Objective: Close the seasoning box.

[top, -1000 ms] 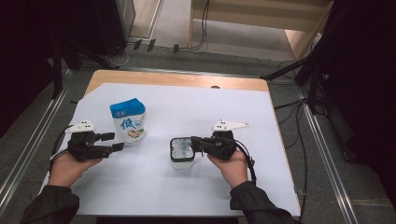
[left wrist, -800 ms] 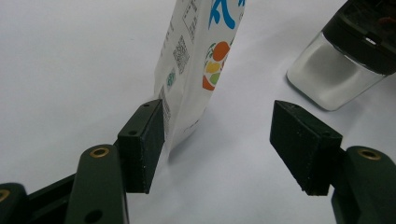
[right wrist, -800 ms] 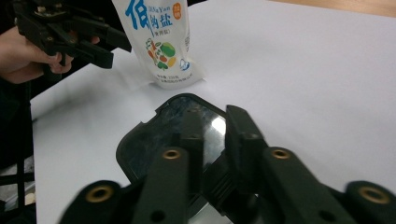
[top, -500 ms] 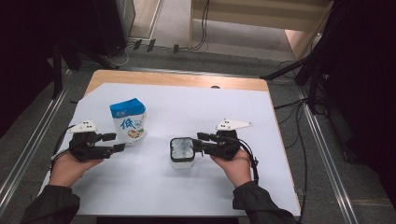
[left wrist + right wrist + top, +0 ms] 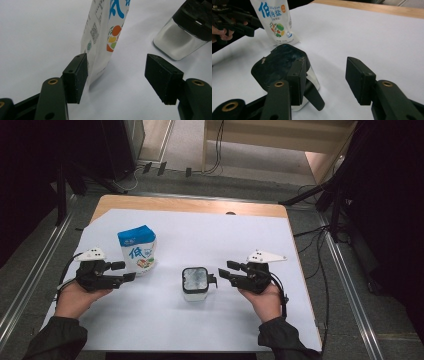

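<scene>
White sheet (image 5: 210,330) open around jar (image 5: 195,283); both grippers (image 5: 122,271) (image 5: 223,270) spread, empty

The salt bag (image 5: 137,249) stands on the surface (image 5: 220,235) toward its left edge. The lidded jar (image 5: 195,283) stands to the right of it, nearer the front edge, well apart from the bag.

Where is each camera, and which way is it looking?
High view: above the person's side, looking forward and down at the table; both forearms, left gripper, right gripper.
Left gripper view: rides the left gripper, facing the salt bag.
Right gripper view: rides the right gripper, beside the jar, jaws just opened, nothing between.
All share bag and jar.
</scene>
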Tool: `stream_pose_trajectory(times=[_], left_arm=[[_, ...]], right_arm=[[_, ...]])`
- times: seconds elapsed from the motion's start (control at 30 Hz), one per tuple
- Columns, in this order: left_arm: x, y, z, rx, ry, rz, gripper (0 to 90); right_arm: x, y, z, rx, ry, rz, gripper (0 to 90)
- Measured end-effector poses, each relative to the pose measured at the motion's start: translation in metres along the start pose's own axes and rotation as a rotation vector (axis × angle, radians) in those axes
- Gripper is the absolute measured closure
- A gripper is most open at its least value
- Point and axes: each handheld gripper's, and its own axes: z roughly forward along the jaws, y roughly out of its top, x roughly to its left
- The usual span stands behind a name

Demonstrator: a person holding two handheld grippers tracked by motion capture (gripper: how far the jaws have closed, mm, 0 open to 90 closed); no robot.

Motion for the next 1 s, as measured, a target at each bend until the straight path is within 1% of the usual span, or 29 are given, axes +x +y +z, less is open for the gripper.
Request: stream_pose_trajectory(times=[0.03,0.07,0.1,0.13,0.17,0.2,0.27,0.3,0.33,0.37,0.4,0.5,0.53,0.6,0.63,0.77,0.87,1.0], left_arm=[[0.0,0.001,0.001,0.004,-0.001,-0.002,36.0],[0.0,0.001,0.001,0.004,-0.001,-0.002,36.0],[-0.001,0.001,0.002,0.008,-0.01,0.001,36.2],[-0.002,0.0,0.003,0.014,-0.009,0.008,36.2],[-0.002,0.0,0.004,0.021,-0.008,0.017,36.3],[-0.002,0.0,0.004,0.021,-0.008,0.017,36.2],[-0.001,0.001,0.006,0.024,-0.013,0.009,36.2],[-0.001,0.002,0.007,0.018,-0.01,0.008,36.3],[0.0,0.002,0.008,0.015,-0.009,0.009,36.3],[0.0,0.003,0.01,0.01,-0.016,0.005,36.2],[0.0,0.003,0.01,0.01,-0.016,0.005,36.2],[0.0,0.003,0.012,0.016,-0.019,0.007,36.1],[0.0,0.002,0.012,0.021,-0.019,0.011,36.1],[0.0,0.002,0.011,0.015,-0.014,0.004,36.2],[0.001,0.002,0.011,0.013,-0.019,0.005,36.2],[0.002,0.002,0.01,0.017,-0.019,0.001,36.2],[0.001,0.002,0.009,0.011,-0.016,0.006,36.2],[0.001,0.001,0.008,0.009,-0.017,0.0,36.1]], right_arm=[[-0.002,-0.002,-0.004,-0.013,-0.013,-0.005,51.4],[-0.002,-0.002,-0.004,-0.013,-0.013,-0.005,51.4],[-0.004,-0.004,-0.007,-0.016,-0.023,0.003,51.4],[-0.004,-0.004,-0.007,-0.016,-0.023,0.003,51.4],[-0.007,-0.005,-0.011,-0.021,-0.034,0.007,51.3],[-0.007,-0.005,-0.011,-0.021,-0.034,0.007,51.3],[-0.01,-0.007,-0.015,-0.03,-0.049,0.015,51.3],[-0.014,-0.009,-0.017,-0.037,-0.061,0.026,51.2],[-0.014,-0.009,-0.017,-0.037,-0.061,0.026,51.2],[-0.018,-0.011,-0.021,-0.036,-0.078,0.041,51.1],[-0.018,-0.011,-0.021,-0.036,-0.078,0.041,51.1],[-0.023,-0.015,-0.028,-0.042,-0.105,0.052,50.4],[-0.023,-0.015,-0.028,-0.042,-0.105,0.052,50.4],[-0.025,-0.017,-0.03,-0.046,-0.121,0.05,49.8],[-0.026,-0.018,-0.031,-0.044,-0.13,0.048,48.6],[-0.028,-0.02,-0.033,-0.04,-0.146,0.054,48.2],[-0.03,-0.02,-0.034,-0.043,-0.152,0.058,48.2],[-0.031,-0.021,-0.035,-0.045,-0.155,0.061,47.8]])
